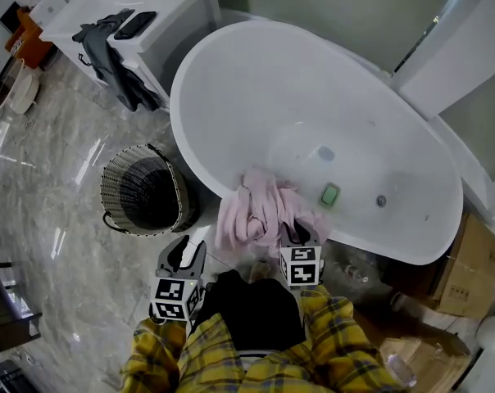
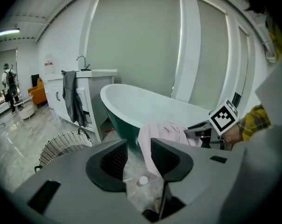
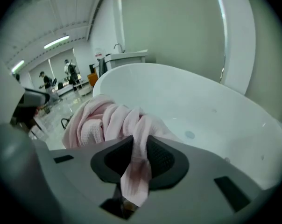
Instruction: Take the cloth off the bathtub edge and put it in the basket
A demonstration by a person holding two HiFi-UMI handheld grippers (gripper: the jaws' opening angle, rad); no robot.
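Note:
A pink cloth hangs bunched over the near rim of the white bathtub. My right gripper is at the cloth's right side. In the right gripper view its jaws pinch a fold of the cloth, so the right gripper is shut on it. My left gripper hovers over the floor left of the cloth, between it and the wicker basket. In the left gripper view, the left gripper is open with nothing between the jaws. Beyond it show the cloth and the basket.
A white vanity with a dark garment draped over it stands behind the basket. A green pad lies inside the tub. Cardboard boxes sit at the right. A small round cap lies on the marble floor.

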